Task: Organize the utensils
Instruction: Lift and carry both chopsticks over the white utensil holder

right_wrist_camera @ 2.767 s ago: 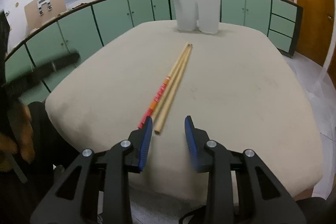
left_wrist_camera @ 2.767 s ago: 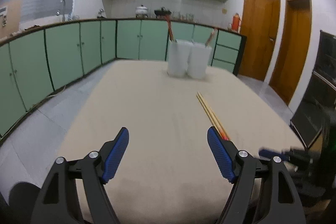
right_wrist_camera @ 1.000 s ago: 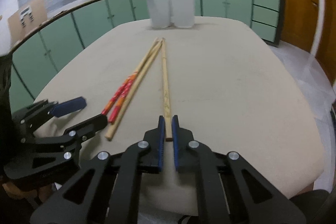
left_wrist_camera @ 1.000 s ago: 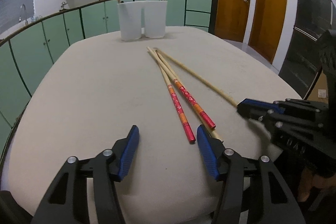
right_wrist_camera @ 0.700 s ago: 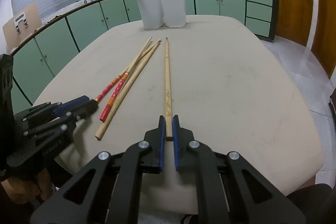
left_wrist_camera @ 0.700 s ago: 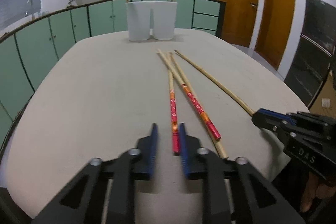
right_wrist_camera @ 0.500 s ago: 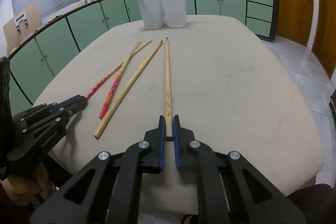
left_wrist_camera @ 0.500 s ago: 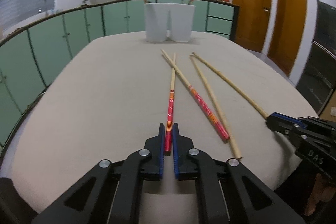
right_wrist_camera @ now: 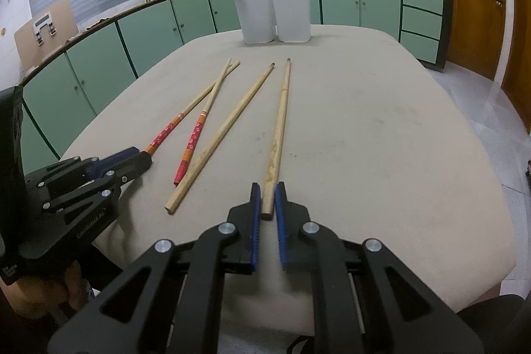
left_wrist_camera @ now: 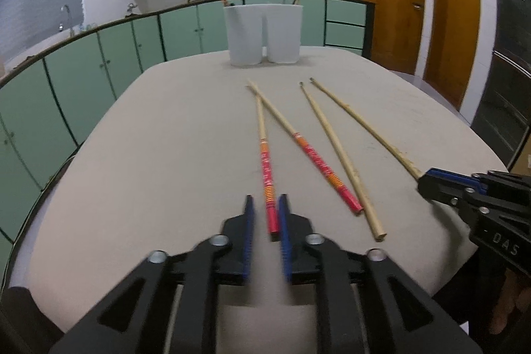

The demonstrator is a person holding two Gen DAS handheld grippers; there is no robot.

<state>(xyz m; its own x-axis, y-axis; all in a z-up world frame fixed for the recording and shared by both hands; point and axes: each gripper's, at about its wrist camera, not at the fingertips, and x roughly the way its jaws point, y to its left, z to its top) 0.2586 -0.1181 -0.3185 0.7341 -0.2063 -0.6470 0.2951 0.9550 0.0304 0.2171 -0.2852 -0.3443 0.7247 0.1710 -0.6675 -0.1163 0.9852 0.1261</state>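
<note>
- The table [left_wrist_camera: 139, 161], covered in a beige cloth, fills the middle of both views, and all four loose chopsticks lie on it.
- The white holder [left_wrist_camera: 264, 34], two tall cups joined side by side, stands at the far end of the table, well apart from both grippers; a few chopsticks lean out of its tops.
- The left gripper [left_wrist_camera: 265, 221] hangs at the near edge of the table. Its jaws have just been opening and now stand a little apart, with the red end of a chopstick between them.
- In the left wrist view that red-handled chopstick [left_wrist_camera: 267, 168] lies on the cloth and runs straight away toward the holder. Its butt rests against the right blue pad, and a clear gap shows on the left pad's side.
- The right gripper [right_wrist_camera: 265, 204] also sits at the near edge, jaws nearly together and clamped on the butt of a plain wooden chopstick [right_wrist_camera: 280, 125], which points ahead toward the holder.
- A second red-handled chopstick [left_wrist_camera: 308, 151] lies just to the right of the left gripper, crossing the first one near their far tips.
- A second plain chopstick [left_wrist_camera: 338, 155] lies between that one and the clamped stick, touching neither gripper.
</note>
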